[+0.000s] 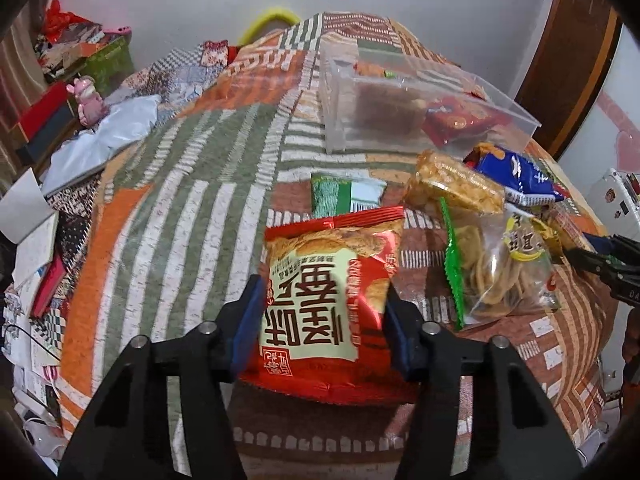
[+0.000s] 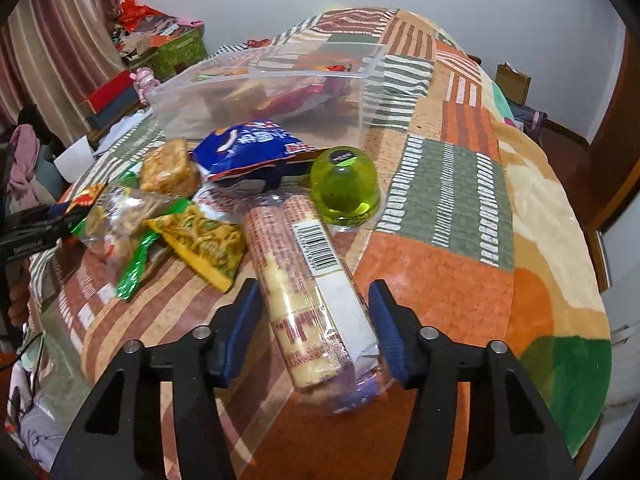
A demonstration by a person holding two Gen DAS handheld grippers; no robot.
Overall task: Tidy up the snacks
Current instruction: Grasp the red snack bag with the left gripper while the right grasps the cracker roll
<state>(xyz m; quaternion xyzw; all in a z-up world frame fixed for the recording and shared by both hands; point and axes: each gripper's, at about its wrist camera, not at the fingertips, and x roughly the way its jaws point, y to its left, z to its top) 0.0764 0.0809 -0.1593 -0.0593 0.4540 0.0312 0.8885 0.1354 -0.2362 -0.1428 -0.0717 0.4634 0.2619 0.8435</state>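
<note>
My left gripper (image 1: 322, 300) is shut on a red chip bag (image 1: 320, 280), with the blue pads pressing on its two sides low over the patchwork blanket. My right gripper (image 2: 316, 304) is shut on a long cracker roll (image 2: 316, 264) that lies lengthwise between the pads. A clear plastic box (image 1: 340, 120) stands further back and holds a few packets. Between it and the grippers lie a blue bag (image 2: 248, 148), a golden bar (image 2: 168, 168), a yellow packet (image 2: 204, 244), a clear bag of chips (image 1: 496, 264), a green-white packet (image 1: 344, 196) and a green jelly cup (image 2: 344, 188).
The blanket (image 1: 192, 200) covers a bed that falls away at the left and right edges. Boxes, papers and a pink toy (image 1: 86, 100) crowd the floor at the left. A wooden door frame (image 1: 568, 60) stands at the far right.
</note>
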